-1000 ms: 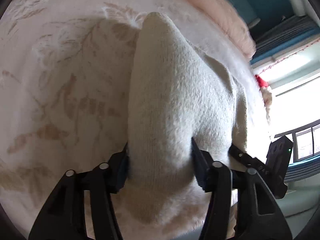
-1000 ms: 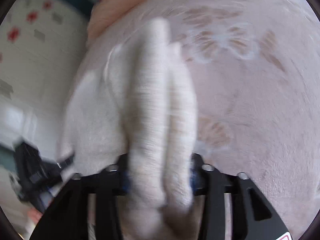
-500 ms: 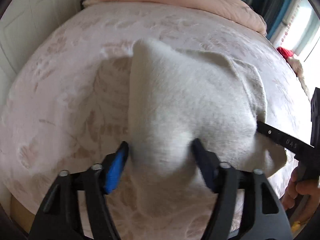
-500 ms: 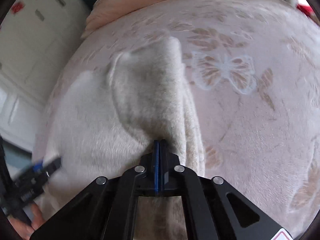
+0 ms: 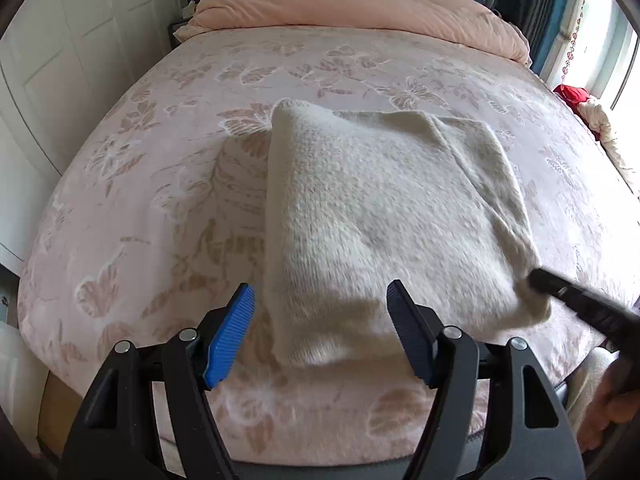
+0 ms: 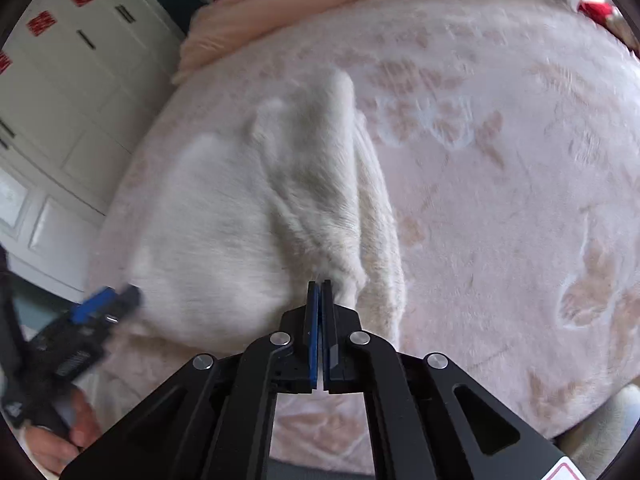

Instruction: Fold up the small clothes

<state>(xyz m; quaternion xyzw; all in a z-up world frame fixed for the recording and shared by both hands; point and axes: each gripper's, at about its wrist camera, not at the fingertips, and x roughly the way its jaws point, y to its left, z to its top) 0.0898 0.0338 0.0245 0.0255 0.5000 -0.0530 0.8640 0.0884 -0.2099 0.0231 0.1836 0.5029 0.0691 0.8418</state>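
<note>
A cream fuzzy garment [image 5: 380, 216] lies folded in a rough rectangle on the pink butterfly-patterned bedspread [image 5: 160, 200]. My left gripper [image 5: 320, 320] hovers over its near edge, open, both blue pads clear of the cloth. In the right wrist view the same garment [image 6: 224, 232] shows a raised fold running toward my right gripper [image 6: 320, 292], which is shut with no cloth showing between its pads. The left wrist view shows that right gripper [image 5: 538, 278] at the garment's near right corner. The left gripper [image 6: 108, 302] appears blurred at the garment's near left.
A peach duvet [image 5: 360, 4] is bunched along the head of the bed. White wardrobe doors [image 5: 60, 60] stand to the left. A red item [image 5: 572, 94] lies at the bed's right edge by the window. A hand [image 5: 608, 412] holds the right tool.
The left jaws came off the garment and drew back and up. The right jaws went from around a bunched fold to closed, and rose. The garment now lies flat.
</note>
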